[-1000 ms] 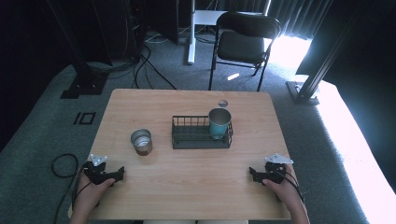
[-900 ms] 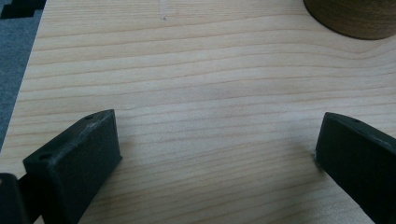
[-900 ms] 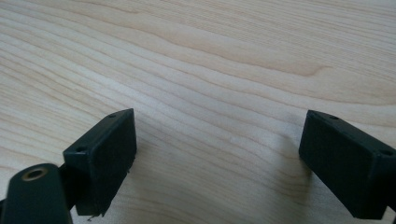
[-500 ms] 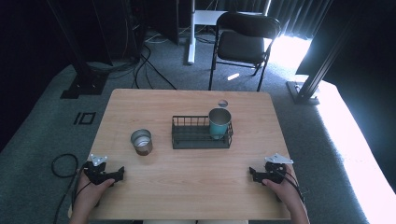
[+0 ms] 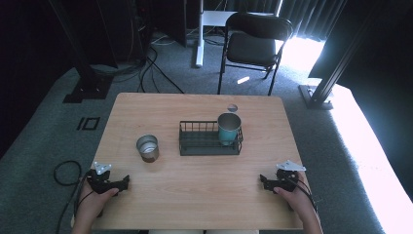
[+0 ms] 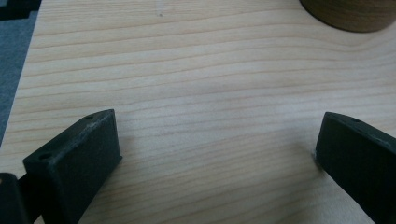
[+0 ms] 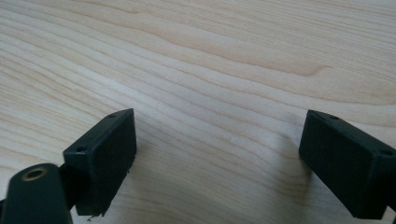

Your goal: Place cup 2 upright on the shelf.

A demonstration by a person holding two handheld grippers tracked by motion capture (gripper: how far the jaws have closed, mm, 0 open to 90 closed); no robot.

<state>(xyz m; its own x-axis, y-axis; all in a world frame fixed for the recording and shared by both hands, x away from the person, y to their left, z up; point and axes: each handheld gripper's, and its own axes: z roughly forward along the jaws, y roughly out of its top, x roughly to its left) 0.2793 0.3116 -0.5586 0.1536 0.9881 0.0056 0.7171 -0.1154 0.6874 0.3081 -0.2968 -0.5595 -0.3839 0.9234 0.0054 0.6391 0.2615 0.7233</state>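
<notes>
Nothing has moved: both hands rest low at the table's (image 5: 204, 204) near corners, left gripper (image 5: 127, 182) and right gripper (image 5: 261, 181) jaws spread wide over bare wood, cup (image 5: 147, 147) ahead.

On the wooden table (image 5: 195, 200), a black wire basket (image 5: 210, 139) sat near the centre, with a teal cup (image 5: 228, 128) upright in its 3 o'clock end. A metal cup (image 5: 147, 147) stood at 9 o'clock from the basket, apart from it. The left claw (image 5: 125, 182) rested at 7 o'clock, the right claw (image 5: 263, 181) at 5 o'clock, each held by a hand.
</notes>
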